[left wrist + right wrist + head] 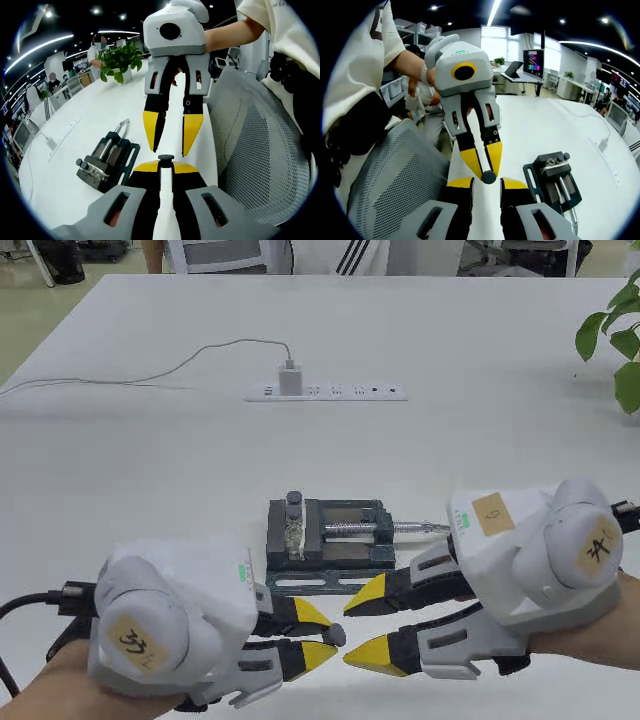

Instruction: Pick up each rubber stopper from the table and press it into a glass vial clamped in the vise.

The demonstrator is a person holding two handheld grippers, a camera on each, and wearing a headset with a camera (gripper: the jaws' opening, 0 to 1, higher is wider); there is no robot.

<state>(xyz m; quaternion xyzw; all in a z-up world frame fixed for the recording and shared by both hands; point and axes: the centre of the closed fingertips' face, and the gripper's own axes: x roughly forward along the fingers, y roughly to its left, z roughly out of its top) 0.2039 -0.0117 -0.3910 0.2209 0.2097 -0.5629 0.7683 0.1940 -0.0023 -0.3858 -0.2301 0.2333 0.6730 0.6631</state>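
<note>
"Two grippers face each other tip to tip over the near edge of your white table [480, 460]; your left gripper [322, 635] is clenched on a small dark grey rubber stopper [334, 634]."

"And your right gripper [362, 625] is released, its yellow-tipped jaws spread wide, with that stopper at their mouth (apart from both, as your right gripper view shows it)."

"The dark metal vise [340, 552] sits just beyond your grippers, a clear glass vial [294, 532] clamped upright at its left end."

"Your left gripper view shows two dark round tops [82, 163] side by side there."

"Farther back you have a white power strip [325, 392] with a white charger [290, 377] plugged in, and green plant leaves [615, 335] at the right edge."
</note>
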